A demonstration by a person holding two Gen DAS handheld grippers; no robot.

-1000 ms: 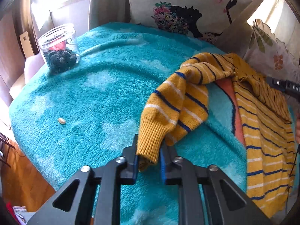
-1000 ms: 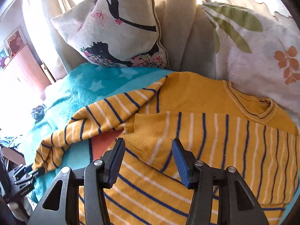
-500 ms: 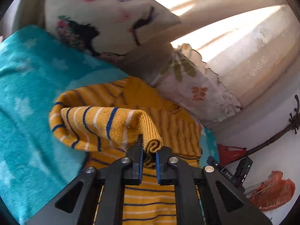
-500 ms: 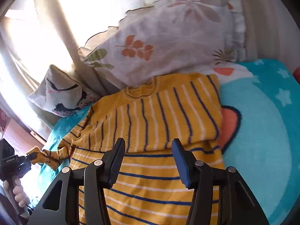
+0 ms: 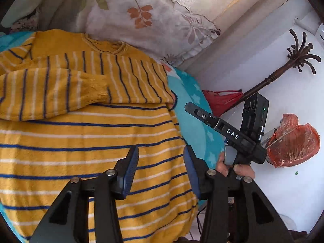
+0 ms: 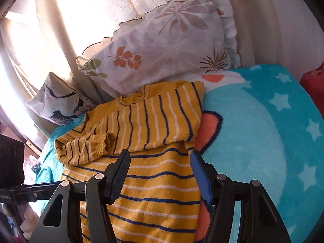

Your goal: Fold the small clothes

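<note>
Since a second earlier, the left gripper had carried the left sleeve across and let it go; its jaws had just been opening and stood apart with nothing between them, above the striped body of the sweater. That sleeve lay folded over the chest, its ribbed cuff resting on the other sleeve, which was already folded across from the right.

Over the same second the right gripper had swung from the chest to the sweater's right edge. Its jaws had also just been opening and stood wide, empty, hovering over the stripes near where the knit meets the blanket. From the left wrist view, that gripper showed off to the right, held in a hand beside the bed.

The sweater lay flat on the turquoise starred blanket, neckline toward a leaf-print pillow touching its collar. A second pillow leaned further left against the curtain. On the floor past the bed lay a dark wooden coat stand and a red plastic bag.
</note>
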